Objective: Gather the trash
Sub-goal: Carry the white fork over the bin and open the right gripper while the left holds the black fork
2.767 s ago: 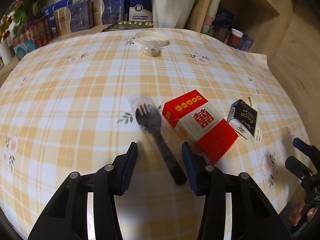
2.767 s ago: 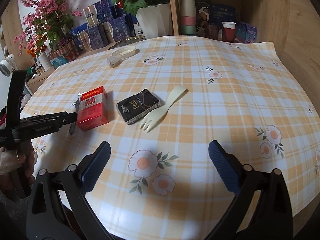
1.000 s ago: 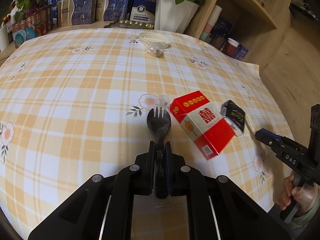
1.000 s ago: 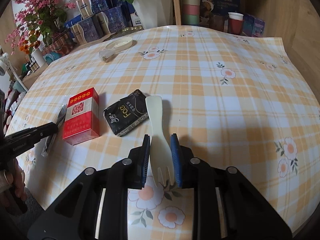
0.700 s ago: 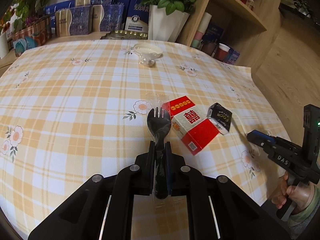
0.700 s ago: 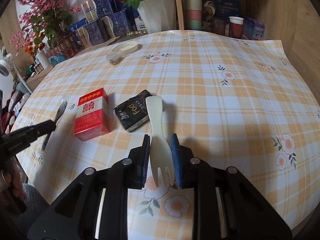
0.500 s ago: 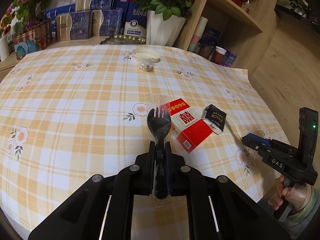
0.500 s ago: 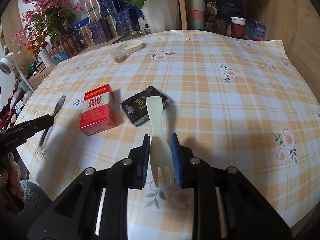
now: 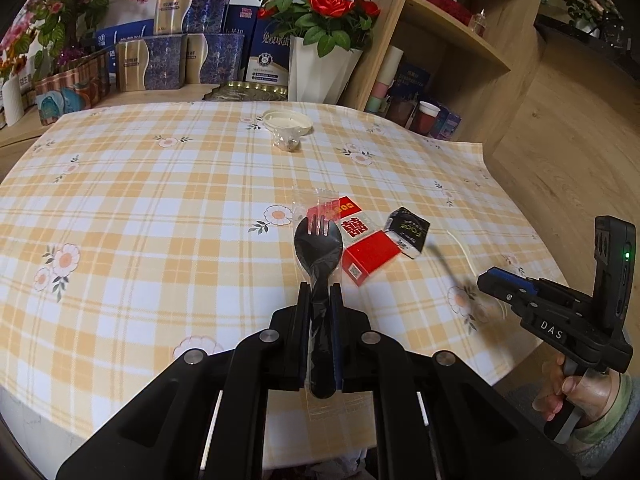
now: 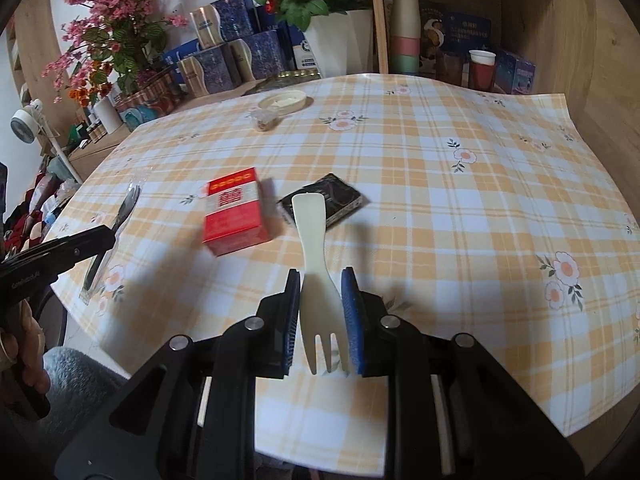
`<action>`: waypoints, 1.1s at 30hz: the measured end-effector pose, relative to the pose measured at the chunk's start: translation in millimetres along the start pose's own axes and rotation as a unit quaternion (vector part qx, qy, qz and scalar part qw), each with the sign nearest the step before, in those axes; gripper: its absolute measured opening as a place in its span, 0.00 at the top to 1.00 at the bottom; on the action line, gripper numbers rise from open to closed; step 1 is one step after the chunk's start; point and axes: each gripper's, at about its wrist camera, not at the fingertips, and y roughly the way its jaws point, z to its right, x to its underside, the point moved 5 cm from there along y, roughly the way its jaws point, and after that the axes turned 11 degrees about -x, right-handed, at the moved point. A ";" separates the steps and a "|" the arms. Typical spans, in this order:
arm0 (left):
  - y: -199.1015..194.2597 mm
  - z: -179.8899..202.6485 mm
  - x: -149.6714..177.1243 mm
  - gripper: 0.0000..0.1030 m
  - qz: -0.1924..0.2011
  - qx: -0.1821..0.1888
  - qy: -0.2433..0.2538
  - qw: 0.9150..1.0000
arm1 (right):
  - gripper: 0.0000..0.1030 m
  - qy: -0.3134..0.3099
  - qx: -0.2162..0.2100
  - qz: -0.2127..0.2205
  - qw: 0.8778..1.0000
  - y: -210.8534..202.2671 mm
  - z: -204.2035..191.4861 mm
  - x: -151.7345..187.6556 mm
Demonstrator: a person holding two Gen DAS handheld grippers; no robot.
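1. Right now both grippers hold a piece of trash up above the table (image 9: 120, 208).
2. The left gripper (image 9: 319, 344) has its fingers pressed close on the handle of a black spork (image 9: 318, 248) that sits in a clear wrapper (image 9: 316, 200). The spork head sticks out ahead, up off the cloth.
3. The right gripper (image 10: 323, 328) has its fingers closed on the tine end of a cream fork (image 10: 316, 264), and the handle points away toward the far side.
4. On the table, just past both tools, lie a red box (image 10: 234, 210) and a black pack (image 10: 326, 200) — near each other but apart, from what I can see.
5. Far back sit a small white lid (image 9: 287, 121) and a little crumpled bag (image 9: 286, 141) right beside it.
6. Both forks look light, thin and stiff, and smooth plastic is slippery. The wrapper may slide on the black one, so a firm grip on the handle seems best.
7. The red box looks light and may squash a bit — I would take it across its narrow sides.
8. The black pack looks soft and flat, so a pinch at one edge should work.
9. No trash bin shows in either view, so I cannot tell where these go.
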 end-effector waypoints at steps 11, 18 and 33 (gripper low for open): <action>-58.9 -8.2 27.0 0.91 0.016 -0.009 -0.004 1.000 | 0.76 -0.027 -0.026 -0.007 0.999 -37.9 -47.5 39.0; -90.3 -12.9 49.8 0.91 0.021 -0.012 -0.006 1.000 | 0.76 -0.053 -0.052 -0.029 0.997 -51.2 -84.8 78.1; -119.7 -23.8 91.1 0.91 0.017 -0.012 -0.024 0.999 | 0.76 -0.074 -0.073 -0.151 0.983 -3.5 -108.7 165.9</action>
